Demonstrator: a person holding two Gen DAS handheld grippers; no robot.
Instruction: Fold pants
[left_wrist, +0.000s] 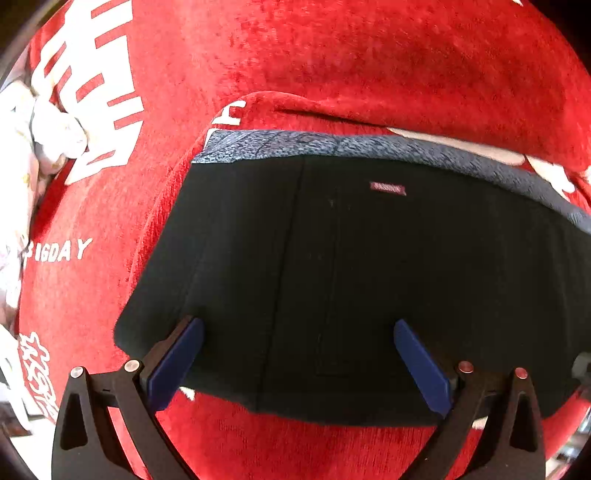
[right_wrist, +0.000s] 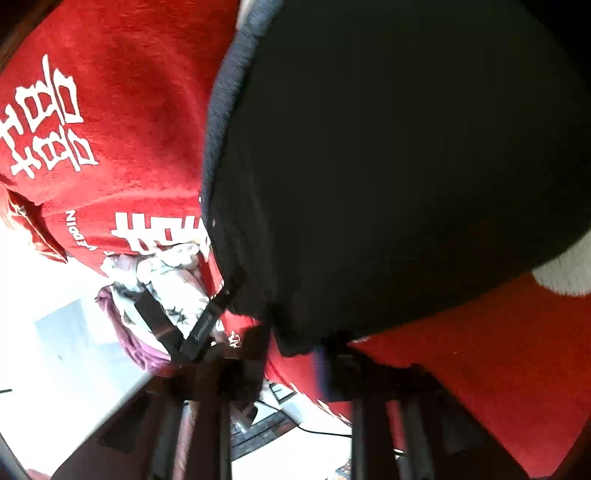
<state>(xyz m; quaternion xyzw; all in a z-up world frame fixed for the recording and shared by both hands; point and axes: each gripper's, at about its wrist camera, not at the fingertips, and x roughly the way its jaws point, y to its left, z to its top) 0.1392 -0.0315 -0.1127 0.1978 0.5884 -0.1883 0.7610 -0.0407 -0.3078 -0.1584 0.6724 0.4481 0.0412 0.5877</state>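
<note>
The black pants (left_wrist: 332, 277) lie folded on a red cloth (left_wrist: 332, 55), with a grey-blue waistband (left_wrist: 332, 146) along the far edge and a small red label (left_wrist: 388, 188). My left gripper (left_wrist: 299, 332) is open, its blue pads (left_wrist: 177, 363) hovering over the near edge of the pants and holding nothing. In the right wrist view the pants (right_wrist: 406, 166) fill the upper right. My right gripper (right_wrist: 295, 354) is blurred at the pants' near corner; its jaws look close together, but I cannot tell if they grip the fabric.
The red cloth (right_wrist: 110, 92) has white printed characters (left_wrist: 96, 92). A bundle of white patterned fabric (left_wrist: 22, 147) lies at the left; it also shows in the right wrist view (right_wrist: 166, 280) with purple cloth. A bright floor (right_wrist: 55, 350) lies beyond the cloth's edge.
</note>
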